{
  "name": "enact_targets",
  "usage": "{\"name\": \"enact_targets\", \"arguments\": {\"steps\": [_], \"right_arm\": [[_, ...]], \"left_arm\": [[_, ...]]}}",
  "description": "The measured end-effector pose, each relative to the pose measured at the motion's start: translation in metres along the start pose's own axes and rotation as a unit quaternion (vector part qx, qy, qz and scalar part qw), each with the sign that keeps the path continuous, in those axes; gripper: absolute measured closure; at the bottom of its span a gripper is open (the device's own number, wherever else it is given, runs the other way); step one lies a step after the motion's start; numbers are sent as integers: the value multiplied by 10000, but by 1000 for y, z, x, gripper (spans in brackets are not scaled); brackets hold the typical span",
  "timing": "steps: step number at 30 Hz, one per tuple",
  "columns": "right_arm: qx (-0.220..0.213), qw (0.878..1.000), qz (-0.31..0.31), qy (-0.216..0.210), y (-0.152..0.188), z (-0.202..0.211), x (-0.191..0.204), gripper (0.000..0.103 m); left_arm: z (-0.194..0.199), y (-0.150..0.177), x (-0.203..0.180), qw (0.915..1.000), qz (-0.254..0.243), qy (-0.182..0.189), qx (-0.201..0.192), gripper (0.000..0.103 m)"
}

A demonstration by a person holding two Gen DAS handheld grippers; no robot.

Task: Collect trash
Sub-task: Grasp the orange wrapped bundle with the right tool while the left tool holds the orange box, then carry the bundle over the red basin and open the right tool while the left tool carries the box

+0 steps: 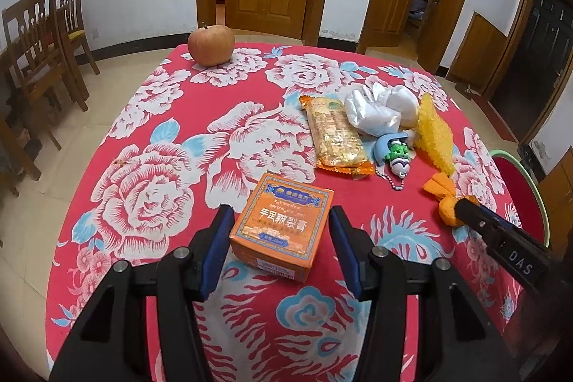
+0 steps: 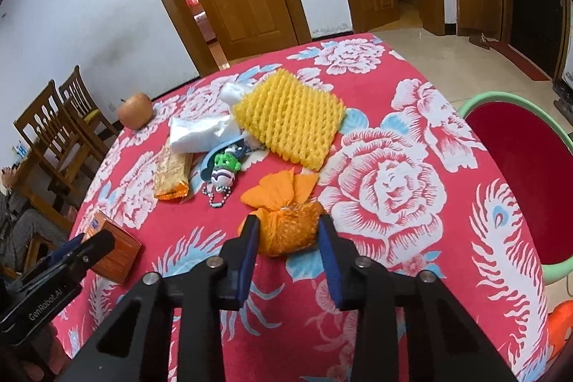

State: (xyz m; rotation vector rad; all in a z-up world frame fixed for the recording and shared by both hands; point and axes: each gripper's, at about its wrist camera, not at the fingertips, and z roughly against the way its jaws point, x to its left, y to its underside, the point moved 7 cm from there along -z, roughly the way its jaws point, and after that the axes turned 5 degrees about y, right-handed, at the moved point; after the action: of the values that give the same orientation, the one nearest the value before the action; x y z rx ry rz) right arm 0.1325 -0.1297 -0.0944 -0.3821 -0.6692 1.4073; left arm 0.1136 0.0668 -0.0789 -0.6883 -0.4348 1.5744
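Over a table draped in a red floral cloth [image 2: 386, 145], the right gripper [image 2: 288, 231] closes its 2 blue-padded fingers [image 2: 250, 238] on an orange wrapped bundle [image 2: 286, 231], the pads meeting its left and right flanks. The bundle sits on the cloth directly between the fingertips, its twisted paper tail fanning away from the gripper.

Just beyond the bundle, ahead and slightly left of the right gripper, lies a small green-and-white toy figure on a bead chain [image 2: 224, 172]. Farther ahead rests a yellow foam fruit net [image 2: 290, 120], with a crumpled white plastic bag [image 2: 200, 131] to its left and an orange snack wrapper [image 2: 172, 174] nearer the gripper's left side. An apple [image 2: 135, 110] stands at the far left edge of the table. To the right of the gripper, off the table edge, stands a red basin with a green rim [image 2: 519, 196].

The left gripper [image 1: 277, 221] stands with its jaws apart around an orange carton [image 1: 283, 224]. The carton lies flat on the cloth between the 2 fingertips, a gap showing on each side, so the pads do not press it. Ahead and to the right of that gripper lie the wrapper, the bag, the toy and the foam net; the apple sits far ahead, to the left.
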Motion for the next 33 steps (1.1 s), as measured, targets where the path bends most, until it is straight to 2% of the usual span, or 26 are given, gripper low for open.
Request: {"name": "enact_targets", "arguments": {"steps": [15, 24, 33], "right_arm": [[-425, 9991, -69, -19, -3, 45, -20, 74], [-735, 9969, -269, 64, -8, 78, -50, 74], [-961, 9931, -587, 340, -13, 100, -96, 74]], "left_arm": [[16, -2, -28, 9996, -229, 116, -129, 48], [22, -3, -58, 9984, -334, 456, -88, 48], [22, -8, -94, 9961, -634, 603, -120, 48]]}}
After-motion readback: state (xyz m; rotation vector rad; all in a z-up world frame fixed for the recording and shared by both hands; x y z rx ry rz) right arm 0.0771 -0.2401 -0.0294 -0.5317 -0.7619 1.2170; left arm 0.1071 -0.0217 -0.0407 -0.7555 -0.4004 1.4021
